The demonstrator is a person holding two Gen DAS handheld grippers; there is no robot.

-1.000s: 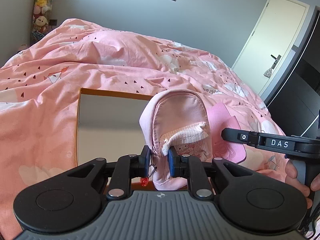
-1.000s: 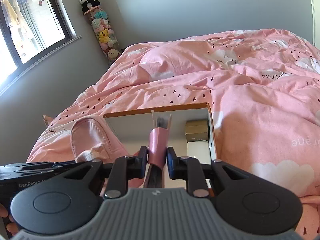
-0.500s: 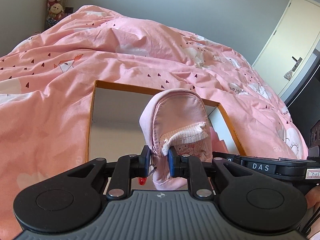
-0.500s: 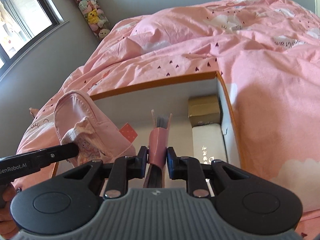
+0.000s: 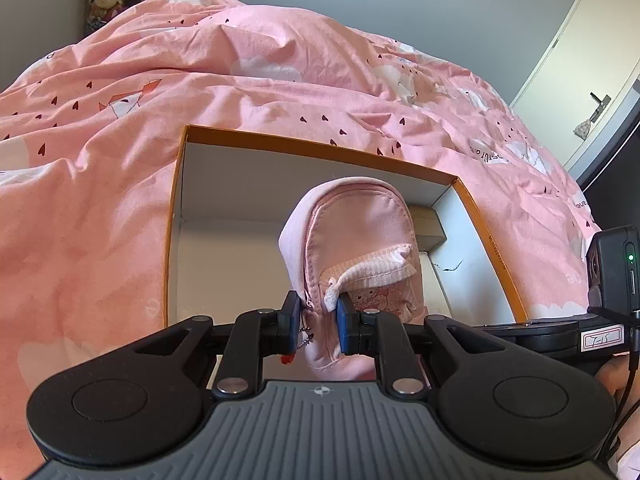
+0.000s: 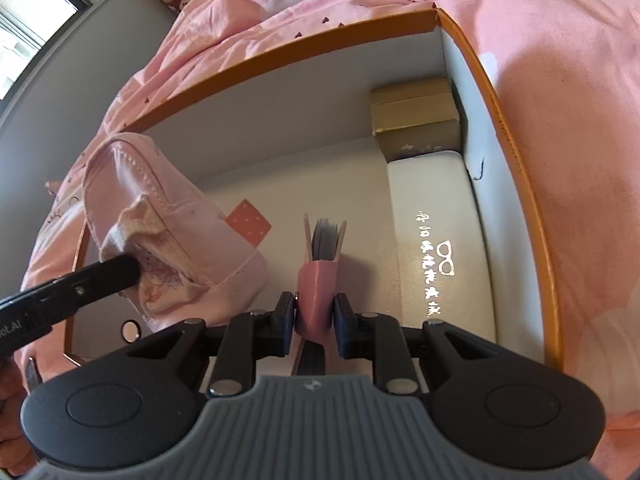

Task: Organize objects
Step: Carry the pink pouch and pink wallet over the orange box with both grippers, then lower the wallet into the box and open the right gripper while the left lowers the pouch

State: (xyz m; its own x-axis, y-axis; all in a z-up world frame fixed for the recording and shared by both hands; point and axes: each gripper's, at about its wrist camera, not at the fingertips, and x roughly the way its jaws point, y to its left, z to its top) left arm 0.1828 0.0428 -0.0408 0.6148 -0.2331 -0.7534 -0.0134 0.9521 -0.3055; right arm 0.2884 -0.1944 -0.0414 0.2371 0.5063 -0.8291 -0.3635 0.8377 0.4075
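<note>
My left gripper (image 5: 318,318) is shut on a small pink zip pouch (image 5: 352,240) and holds it over the open orange-rimmed box (image 5: 176,208) on the bed. The pouch also shows in the right wrist view (image 6: 168,236), above the box's left part. My right gripper (image 6: 315,316) is shut on a pink card holder (image 6: 320,280) with grey cards fanned at its top, held low over the box floor. The box (image 6: 516,168) has white inner walls.
Inside the box, along its right wall, lie a gold box (image 6: 416,116) and a white glasses case (image 6: 436,248) with gold lettering. A pink dotted tag (image 6: 248,226) lies on the floor. The pink duvet (image 5: 100,160) surrounds the box. A door (image 5: 580,52) stands at right.
Both grippers have moved forward and down over the box, with the pouch and the card holder still held. The box now fills much more of both views.
</note>
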